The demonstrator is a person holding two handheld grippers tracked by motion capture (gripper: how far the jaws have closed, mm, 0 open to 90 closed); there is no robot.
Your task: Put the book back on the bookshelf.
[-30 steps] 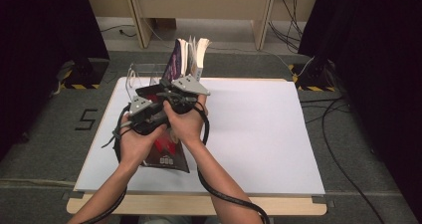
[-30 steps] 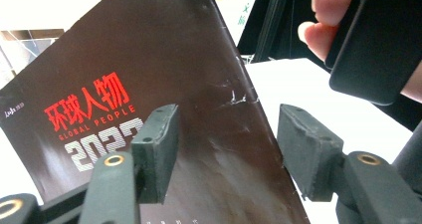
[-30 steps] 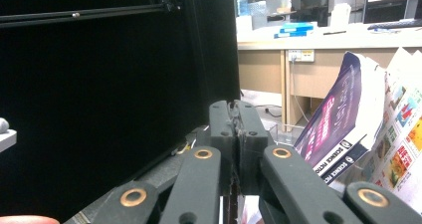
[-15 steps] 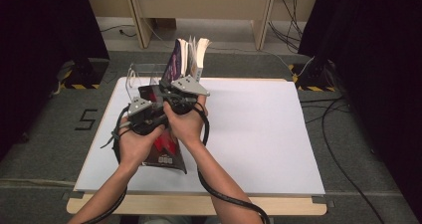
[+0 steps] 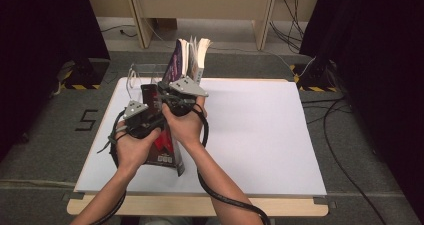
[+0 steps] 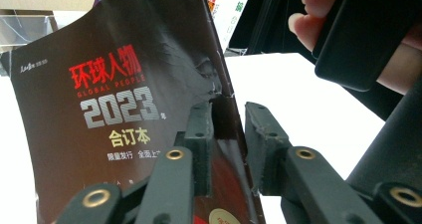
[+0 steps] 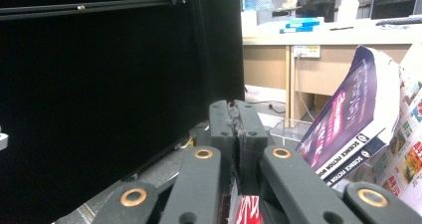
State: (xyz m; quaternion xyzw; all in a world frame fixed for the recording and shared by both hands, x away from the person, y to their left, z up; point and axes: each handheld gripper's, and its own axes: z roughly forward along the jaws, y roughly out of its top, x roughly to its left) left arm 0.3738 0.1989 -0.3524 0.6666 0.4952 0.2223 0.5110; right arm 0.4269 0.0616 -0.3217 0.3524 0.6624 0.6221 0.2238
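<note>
Dark-covered magazine [image 6: 129, 109] held tilted above the white worktop [image 5: 260, 130]; left gripper [image 6: 229, 134] fingers apart astride its edge, right gripper [image 7: 238, 122] fingers clamped on its top edge, near upright books [image 5: 192, 55]

Both forearms reach in from the near edge. The left black tongs [image 6: 226, 134] stand parted; the right black tongs [image 7: 238, 129] are pressed together, just right of them.
</note>
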